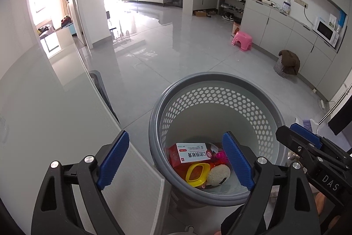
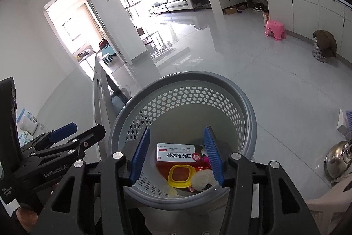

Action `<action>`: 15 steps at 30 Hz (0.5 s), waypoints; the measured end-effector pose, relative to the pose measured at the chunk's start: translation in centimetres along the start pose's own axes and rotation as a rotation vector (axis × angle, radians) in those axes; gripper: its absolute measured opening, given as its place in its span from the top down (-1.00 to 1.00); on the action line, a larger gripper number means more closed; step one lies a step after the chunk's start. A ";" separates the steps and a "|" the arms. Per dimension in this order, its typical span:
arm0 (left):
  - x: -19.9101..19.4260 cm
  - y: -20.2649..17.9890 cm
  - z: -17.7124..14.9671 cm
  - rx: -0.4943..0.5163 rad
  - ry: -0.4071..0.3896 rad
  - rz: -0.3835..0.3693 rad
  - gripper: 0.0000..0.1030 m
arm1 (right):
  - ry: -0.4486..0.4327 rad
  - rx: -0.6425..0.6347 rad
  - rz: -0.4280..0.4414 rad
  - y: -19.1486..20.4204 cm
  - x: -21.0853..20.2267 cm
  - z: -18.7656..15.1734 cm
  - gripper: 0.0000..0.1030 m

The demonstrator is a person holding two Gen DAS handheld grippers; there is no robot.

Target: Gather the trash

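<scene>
A round grey perforated basket (image 1: 220, 78) (image 2: 246, 102) stands on the floor below both grippers. In it lie a white and red carton (image 1: 193, 152) (image 2: 178, 154), a yellow lid (image 1: 197, 172) (image 2: 180, 175), a pale round sponge (image 1: 219, 175) (image 2: 202, 178) and a pink item (image 1: 220, 155). My left gripper (image 1: 177, 161) hangs open over the basket's near left rim, with nothing between its blue pads (image 1: 116, 160). My right gripper (image 2: 177, 155) is open above the basket's inside, its pads (image 2: 212, 155) gripping nothing. Each gripper shows in the other's view, the right gripper (image 1: 287, 128) and the left gripper (image 2: 81, 130).
A grey table top (image 1: 55, 124) runs along the left, its edge beside the basket. A pink stool (image 1: 242, 40), a checked bin draped with brown cloth (image 1: 287, 63) and low cabinets with a microwave (image 1: 325, 31) line the right. A steel kettle (image 2: 338, 158) sits at the right.
</scene>
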State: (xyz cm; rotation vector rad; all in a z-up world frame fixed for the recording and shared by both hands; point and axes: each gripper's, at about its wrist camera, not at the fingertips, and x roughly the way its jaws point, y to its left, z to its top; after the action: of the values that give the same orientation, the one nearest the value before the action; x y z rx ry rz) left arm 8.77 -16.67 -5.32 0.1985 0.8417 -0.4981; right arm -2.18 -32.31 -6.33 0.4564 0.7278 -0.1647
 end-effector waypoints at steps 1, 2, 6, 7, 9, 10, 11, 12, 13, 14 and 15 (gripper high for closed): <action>0.0 0.0 0.0 -0.001 -0.001 0.000 -0.69 | 0.000 -0.004 -0.005 0.0 0.0 0.0 0.01; -0.1 0.0 0.0 -0.002 -0.003 0.002 -0.71 | 0.000 -0.008 -0.011 0.1 0.0 0.0 -0.04; -0.3 0.2 0.0 -0.007 -0.007 0.010 -0.71 | -0.001 -0.015 -0.034 0.3 0.0 0.1 -0.11; -0.3 0.2 0.1 -0.009 -0.007 0.010 -0.71 | -0.002 -0.014 -0.036 0.3 -0.1 0.1 -0.12; -0.3 0.2 0.2 -0.010 -0.008 0.009 -0.71 | -0.003 -0.011 -0.040 0.4 -0.1 0.1 -0.16; -0.4 0.2 0.2 -0.010 -0.008 0.008 -0.73 | -0.005 -0.008 -0.039 0.3 -0.2 0.2 -0.20; -0.4 0.2 0.2 -0.009 -0.009 0.010 -0.77 | -0.006 -0.006 -0.039 0.3 -0.2 0.1 -0.22; -0.5 0.2 0.2 -0.010 -0.011 0.011 -0.78 | -0.007 -0.005 -0.041 0.2 -0.3 0.1 -0.23; -0.5 0.3 0.2 -0.010 -0.013 0.011 -0.78 | -0.008 -0.005 -0.043 0.2 -0.4 0.1 -0.25; -0.6 0.3 0.2 -0.009 -0.012 0.010 -0.78 | -0.008 -0.005 -0.046 0.3 -0.4 0.1 -0.25; -0.6 0.3 0.2 -0.009 -0.011 0.010 -0.78 | -0.009 -0.005 -0.049 0.3 -0.4 0.2 -0.26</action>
State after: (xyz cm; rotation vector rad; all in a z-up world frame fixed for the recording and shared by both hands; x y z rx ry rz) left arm 8.66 -16.27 -4.75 0.1912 0.8321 -0.4851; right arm -2.30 -32.15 -5.86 0.4330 0.7304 -0.2111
